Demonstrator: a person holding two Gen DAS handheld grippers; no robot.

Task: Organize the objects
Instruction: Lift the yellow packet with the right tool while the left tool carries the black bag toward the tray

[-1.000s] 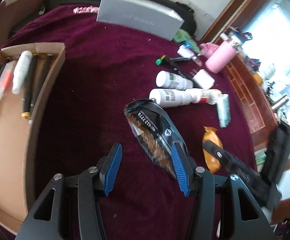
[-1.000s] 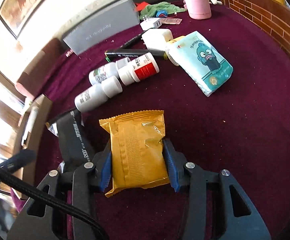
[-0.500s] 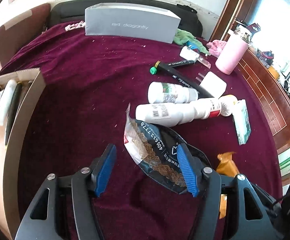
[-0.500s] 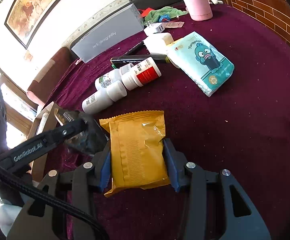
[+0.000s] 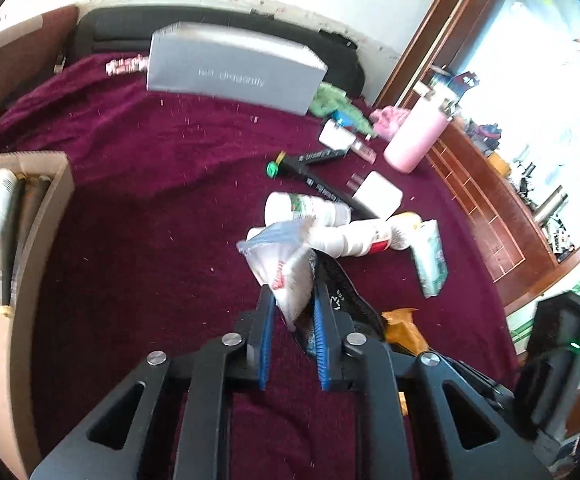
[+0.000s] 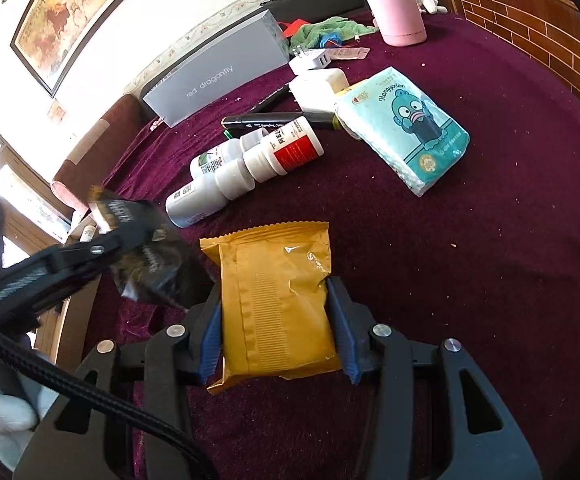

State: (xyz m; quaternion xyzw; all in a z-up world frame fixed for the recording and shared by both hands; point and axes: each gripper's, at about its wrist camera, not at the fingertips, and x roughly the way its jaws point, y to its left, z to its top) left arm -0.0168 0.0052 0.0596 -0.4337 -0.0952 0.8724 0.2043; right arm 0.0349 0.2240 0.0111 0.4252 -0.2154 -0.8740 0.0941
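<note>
Left gripper (image 5: 292, 320), wide open a second ago, now pinched shut on the dark foil packet (image 5: 290, 276), lifted off the maroon worktop (image 5: 149, 220); probably bound for the cardboard box (image 5: 45, 216) at left. Right gripper (image 6: 275, 320) unchanged, closed against the yellow packet (image 6: 275, 296) lying on the cloth. Silvery underside only in left view; printed dark face (image 6: 145, 248) only in right view.

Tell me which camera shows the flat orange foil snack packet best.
The right wrist view: the flat orange foil snack packet lies whole between the right gripper fingers on the maroon cloth. The left wrist view shows only a crumpled corner behind the left gripper.
</note>
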